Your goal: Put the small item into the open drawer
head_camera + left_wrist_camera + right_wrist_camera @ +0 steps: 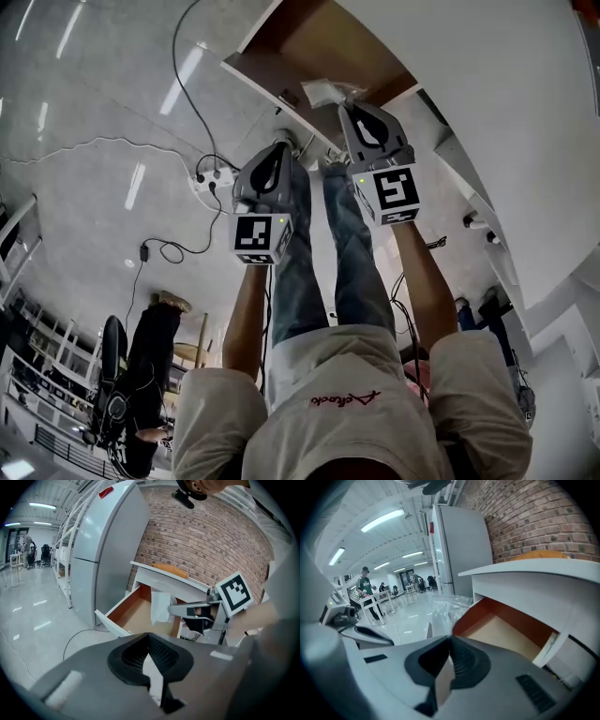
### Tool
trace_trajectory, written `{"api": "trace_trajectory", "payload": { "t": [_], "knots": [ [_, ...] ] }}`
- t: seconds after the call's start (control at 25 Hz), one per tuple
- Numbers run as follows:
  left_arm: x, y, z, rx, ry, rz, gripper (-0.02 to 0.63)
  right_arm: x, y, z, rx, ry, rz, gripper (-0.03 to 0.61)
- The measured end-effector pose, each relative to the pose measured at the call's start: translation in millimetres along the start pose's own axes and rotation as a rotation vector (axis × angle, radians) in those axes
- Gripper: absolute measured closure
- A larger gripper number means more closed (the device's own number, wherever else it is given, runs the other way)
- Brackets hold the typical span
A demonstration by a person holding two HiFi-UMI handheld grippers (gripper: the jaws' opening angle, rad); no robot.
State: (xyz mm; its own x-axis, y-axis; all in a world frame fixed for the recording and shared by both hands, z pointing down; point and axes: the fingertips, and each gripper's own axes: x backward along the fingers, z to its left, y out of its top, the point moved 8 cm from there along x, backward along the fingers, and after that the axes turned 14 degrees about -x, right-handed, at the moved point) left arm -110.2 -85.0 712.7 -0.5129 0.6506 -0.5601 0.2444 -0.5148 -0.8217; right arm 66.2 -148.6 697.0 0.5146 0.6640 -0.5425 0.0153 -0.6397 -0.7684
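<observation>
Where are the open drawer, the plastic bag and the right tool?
open drawer (136, 617): left gripper view, bare inner floor.
plastic bag (160, 605): left gripper view, its middle.
right tool (352, 105): head view, between fingertips.

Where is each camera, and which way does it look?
Head view: on the person's head, looking steeply down at the drawer; arms, legs, shirt, left claw and right claw show.
Left gripper view: on the left claw, looking along it at the drawer, bag and right claw.
Right gripper view: on the right claw, looking into the drawer past the bag; left claw shows at left.
Shared: all three show the drawer and bag.
</observation>
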Motion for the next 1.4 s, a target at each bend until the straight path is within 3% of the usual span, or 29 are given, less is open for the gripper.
{"api": "trace_trajectory", "payload": {
  "t": [0.28, 0.56, 0.92, 1.16, 1.4],
  "knots": [
    [-8, -13, 9, 0.040, 0.002, 0.002, 0.606, -44, 29, 1, 0.055, 0.021, -0.029, 0.566],
    [-3, -13, 24, 0.063, 0.019, -0.002, 0.606, -75, 34, -5, 0.059, 0.005, -0.009, 0.566],
    [-5, -15, 30, 0.049, 0.019, -0.006, 0.606, -116, 14, -28, -0.027, -0.058, 0.110, 0.566],
    [-5, -19, 32, 0.063, 0.017, 0.004, 0.606, -150, -1, -38, -0.005, -0.083, 0.225, 0.566],
    [-1, -21, 35, 0.085, 0.029, 0.007, 0.606, -168, -11, -49, -0.075, -0.104, 0.302, 0.566]
  ]
}}
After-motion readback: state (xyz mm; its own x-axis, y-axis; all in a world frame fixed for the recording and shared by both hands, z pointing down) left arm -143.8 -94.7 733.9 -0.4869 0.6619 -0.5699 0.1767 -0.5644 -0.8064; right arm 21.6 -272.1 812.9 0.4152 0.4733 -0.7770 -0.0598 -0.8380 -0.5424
